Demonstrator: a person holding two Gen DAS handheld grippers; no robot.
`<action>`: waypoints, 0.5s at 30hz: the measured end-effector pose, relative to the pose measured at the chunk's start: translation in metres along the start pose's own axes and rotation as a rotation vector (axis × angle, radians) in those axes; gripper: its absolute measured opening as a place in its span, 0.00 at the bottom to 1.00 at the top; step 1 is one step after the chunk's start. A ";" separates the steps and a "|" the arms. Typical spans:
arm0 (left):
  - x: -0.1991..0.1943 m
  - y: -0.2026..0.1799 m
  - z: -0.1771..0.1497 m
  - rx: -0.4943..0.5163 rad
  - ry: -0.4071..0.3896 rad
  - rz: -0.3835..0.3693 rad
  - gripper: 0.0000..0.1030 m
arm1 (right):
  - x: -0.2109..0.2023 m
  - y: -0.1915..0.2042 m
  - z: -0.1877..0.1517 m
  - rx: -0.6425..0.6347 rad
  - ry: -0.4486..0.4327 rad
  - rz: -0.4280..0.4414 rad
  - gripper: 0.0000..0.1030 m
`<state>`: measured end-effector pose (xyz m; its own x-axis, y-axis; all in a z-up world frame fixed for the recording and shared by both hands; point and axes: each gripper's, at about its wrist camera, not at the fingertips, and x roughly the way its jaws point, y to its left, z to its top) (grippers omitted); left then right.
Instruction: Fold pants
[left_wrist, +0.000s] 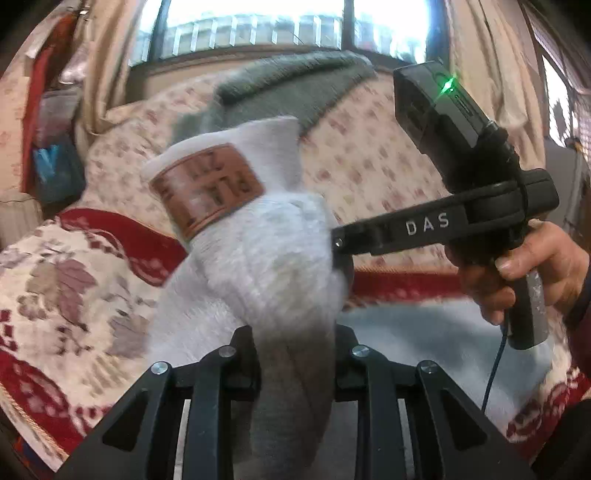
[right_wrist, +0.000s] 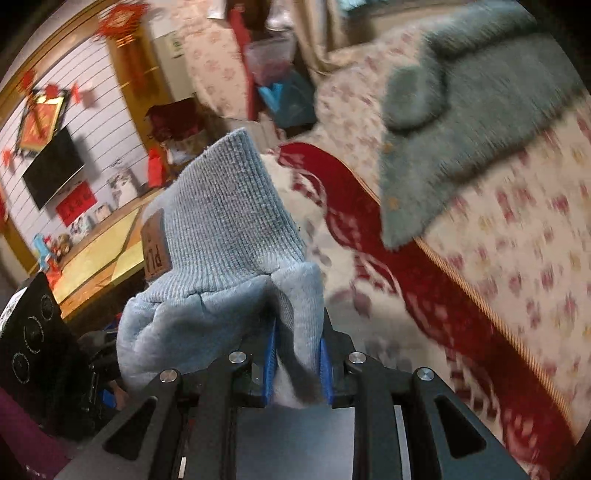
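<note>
Left wrist view: the left gripper (left_wrist: 295, 332) clamps a bunch of the pale blue pants (left_wrist: 266, 258), lifted above the patterned bed cover (left_wrist: 66, 280); the right gripper (left_wrist: 341, 254) bites the same bunch from the side.
Right wrist view: the blue pads (right_wrist: 271, 363) pinch the ribbed waistband (right_wrist: 229, 218) – leather patch (right_wrist: 157, 245) showing – with a grey blanket (right_wrist: 461, 122) beyond.
Progress: apparently early – 2 grips set, pants bunched in the air, no flat fold visible; laying out and folding remain.

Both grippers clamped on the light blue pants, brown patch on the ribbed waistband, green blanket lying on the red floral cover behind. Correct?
One thing is off: the blanket is grey, not green, as the right wrist view shows. The rest holds: the left gripper and right gripper both clamp the light blue pants, with the brown patch on the ribbed waistband and the red floral cover behind.
</note>
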<state>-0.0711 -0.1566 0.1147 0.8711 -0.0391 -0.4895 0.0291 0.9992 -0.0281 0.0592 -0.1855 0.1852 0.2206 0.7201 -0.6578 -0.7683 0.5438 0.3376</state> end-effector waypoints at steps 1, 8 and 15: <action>0.005 -0.007 -0.006 0.013 0.014 -0.009 0.24 | -0.002 -0.009 -0.013 0.025 0.015 -0.018 0.25; 0.023 -0.049 -0.048 0.093 0.097 -0.157 0.71 | -0.021 -0.066 -0.101 0.221 0.133 -0.216 0.43; 0.003 -0.048 -0.054 0.123 0.118 -0.329 0.85 | -0.103 -0.091 -0.141 0.458 -0.029 -0.338 0.49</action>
<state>-0.0965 -0.2050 0.0680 0.7430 -0.3526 -0.5688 0.3632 0.9264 -0.0997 0.0216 -0.3698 0.1271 0.4298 0.4818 -0.7637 -0.3146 0.8727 0.3735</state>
